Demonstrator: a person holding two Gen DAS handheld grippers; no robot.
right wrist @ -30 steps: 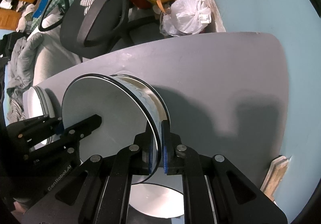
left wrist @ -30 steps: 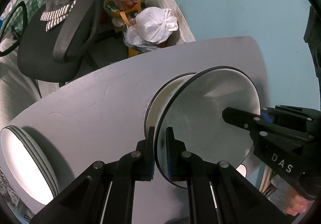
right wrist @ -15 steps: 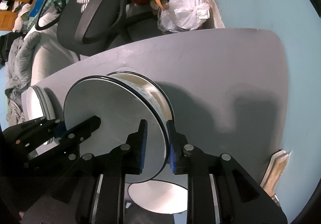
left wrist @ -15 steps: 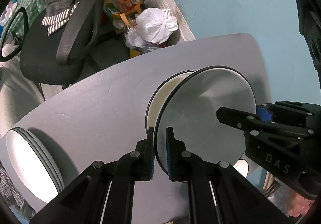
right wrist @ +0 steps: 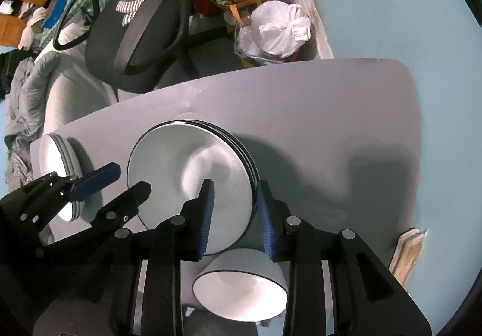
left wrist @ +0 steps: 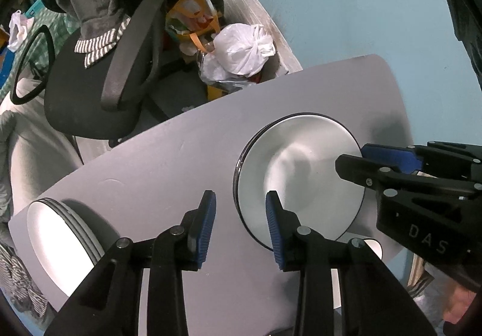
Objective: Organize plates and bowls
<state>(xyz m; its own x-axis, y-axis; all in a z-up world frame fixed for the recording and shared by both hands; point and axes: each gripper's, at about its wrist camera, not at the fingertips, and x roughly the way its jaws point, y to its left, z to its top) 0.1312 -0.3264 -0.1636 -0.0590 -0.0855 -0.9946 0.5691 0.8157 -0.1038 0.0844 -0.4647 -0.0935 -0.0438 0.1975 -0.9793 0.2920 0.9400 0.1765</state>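
A stack of white black-rimmed plates (left wrist: 301,176) lies on the grey table (left wrist: 168,167); it also shows in the right wrist view (right wrist: 192,179). My left gripper (left wrist: 241,224) is open, its jaws at the stack's near edge, holding nothing. My right gripper (right wrist: 235,212) is open, its jaws astride the stack's rim, apart from it. A second stack of white plates (left wrist: 60,233) sits at the table's left end; it also shows in the right wrist view (right wrist: 57,161). A white bowl (right wrist: 241,287) sits below the right gripper.
A black office chair (left wrist: 99,71) with clothes on it stands beyond the table. White and yellow bags (left wrist: 241,50) lie on the floor by the blue wall (left wrist: 346,4). A wooden piece (right wrist: 406,251) leans at the table's right edge.
Both grippers have let go of the top plate and opened. The plate now lies flat on the stack, where earlier it was held tilted above it.
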